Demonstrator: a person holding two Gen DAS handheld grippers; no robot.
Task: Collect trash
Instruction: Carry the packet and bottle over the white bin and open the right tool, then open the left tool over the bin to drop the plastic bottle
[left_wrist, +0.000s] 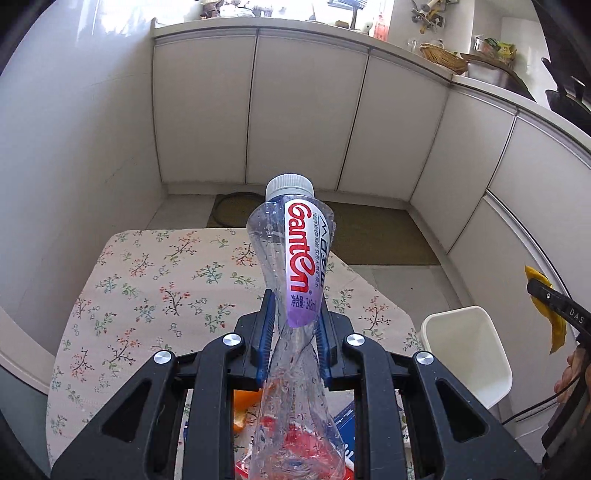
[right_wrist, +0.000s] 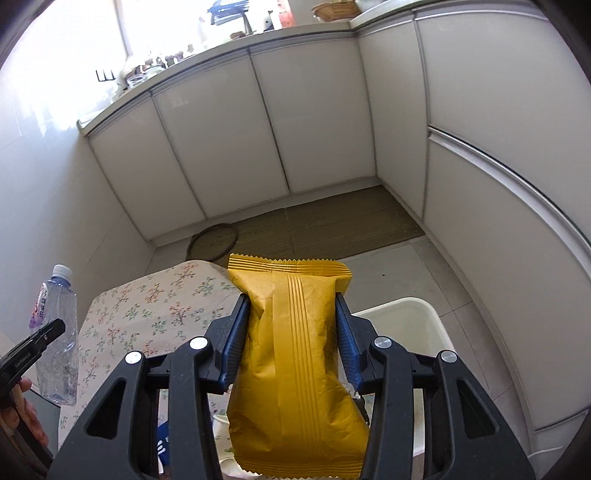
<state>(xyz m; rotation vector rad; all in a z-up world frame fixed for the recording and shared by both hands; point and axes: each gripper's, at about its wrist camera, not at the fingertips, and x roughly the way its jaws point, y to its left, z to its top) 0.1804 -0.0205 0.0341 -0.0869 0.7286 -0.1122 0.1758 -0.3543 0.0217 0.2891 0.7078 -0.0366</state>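
The left tongs (left_wrist: 295, 314) are clamped tight on a crushed clear water bottle (left_wrist: 295, 258), its white cap pointing away over the floral-clothed counter (left_wrist: 147, 288). The right tongs (right_wrist: 291, 314) grip a yellow snack packet (right_wrist: 295, 350) by its sides, held above the counter's right edge and the near rim of a white bin (right_wrist: 424, 325) standing on the floor just right of the counter. White cabinets (left_wrist: 306, 110) line the far wall.

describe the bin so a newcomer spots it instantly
Find the table with the floral cloth. On the floor at its right side stands the bin, an open white plastic tub. It is the only plain white container there, while everything else nearby is patterned or coloured.
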